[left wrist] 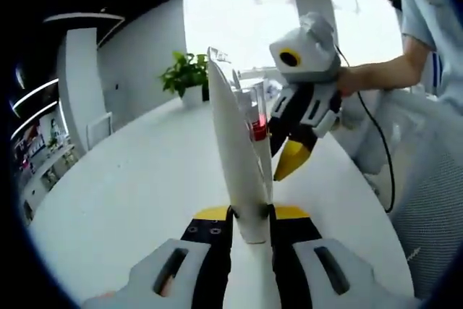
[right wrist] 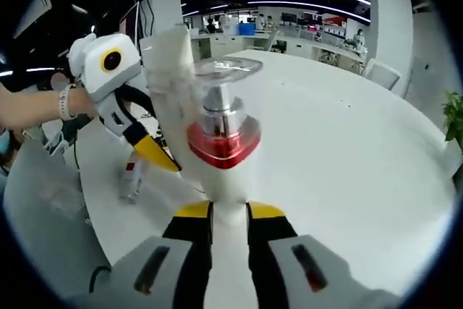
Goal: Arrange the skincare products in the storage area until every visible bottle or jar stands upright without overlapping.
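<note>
The left gripper view is taken low over the white table, facing a potted plant and bright window, a white tube very close ahead. The right gripper view faces the opposite way, toward office desks, a clear-capped bottle close up. Table and opposing gripper are shared.
</note>
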### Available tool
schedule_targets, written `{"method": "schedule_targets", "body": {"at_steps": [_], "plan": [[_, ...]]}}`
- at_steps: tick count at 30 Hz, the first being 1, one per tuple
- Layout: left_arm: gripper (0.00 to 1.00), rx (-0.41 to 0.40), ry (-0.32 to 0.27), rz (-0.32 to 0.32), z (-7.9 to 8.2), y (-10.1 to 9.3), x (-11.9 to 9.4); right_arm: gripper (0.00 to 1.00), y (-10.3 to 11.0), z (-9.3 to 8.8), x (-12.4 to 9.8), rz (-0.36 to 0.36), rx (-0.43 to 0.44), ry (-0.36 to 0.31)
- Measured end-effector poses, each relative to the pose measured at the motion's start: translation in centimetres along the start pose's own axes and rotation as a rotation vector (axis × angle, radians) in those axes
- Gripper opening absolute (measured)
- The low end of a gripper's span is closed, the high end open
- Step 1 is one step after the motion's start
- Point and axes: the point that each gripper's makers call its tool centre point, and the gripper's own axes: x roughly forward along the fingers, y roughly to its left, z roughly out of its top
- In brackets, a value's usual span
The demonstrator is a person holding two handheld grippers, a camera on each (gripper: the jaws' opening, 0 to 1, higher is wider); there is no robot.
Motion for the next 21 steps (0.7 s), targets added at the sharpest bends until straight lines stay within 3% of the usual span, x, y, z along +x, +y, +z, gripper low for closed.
{"method": "schedule_targets", "body": {"at_steps": [9, 21], "plan": [[0.16, -0.003, -0.006, -0.02, 0.0, 0.0, 0.0, 0.15, -0.4, -0.3, 0.3, 0.017, -0.013, 0.004], [0.16, -0.003, -0.009, -0.018, 0.1, 0.3, 0.1, 0.13, -1.8, -0.7, -0.1, -0.02, 0.002, 0.005]]}}
